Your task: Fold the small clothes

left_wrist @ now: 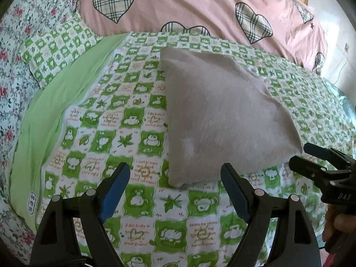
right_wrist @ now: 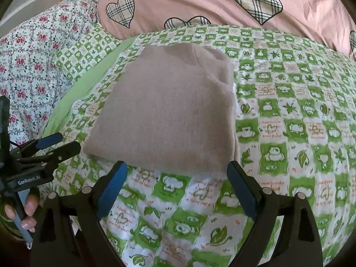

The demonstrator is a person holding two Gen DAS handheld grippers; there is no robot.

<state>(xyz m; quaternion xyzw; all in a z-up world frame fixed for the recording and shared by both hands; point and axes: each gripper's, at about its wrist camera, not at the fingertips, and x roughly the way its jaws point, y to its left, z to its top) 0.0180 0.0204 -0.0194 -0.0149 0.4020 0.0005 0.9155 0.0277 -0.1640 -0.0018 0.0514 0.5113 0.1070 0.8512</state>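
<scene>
Beige folded garment point(right_wrist: 164, 115) just beyond 2 spread, empty claws: left claw point(left_wrist: 175, 191), right claw point(right_wrist: 176, 188).

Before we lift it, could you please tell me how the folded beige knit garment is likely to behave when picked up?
The beige garment is probably floppy: soft knit, rounded edges. Its stacked layers may slide apart or unfold if pinched at one corner. It looks light, barely denting the green checked bedcover.

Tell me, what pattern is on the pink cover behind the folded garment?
Plaid hearts on the pink cover, clearest in the right wrist view.

Green-checked bed cover point(right_wrist: 278, 133), folded taupe garment point(right_wrist: 169, 115) lying flat, perhaps knitted
</scene>
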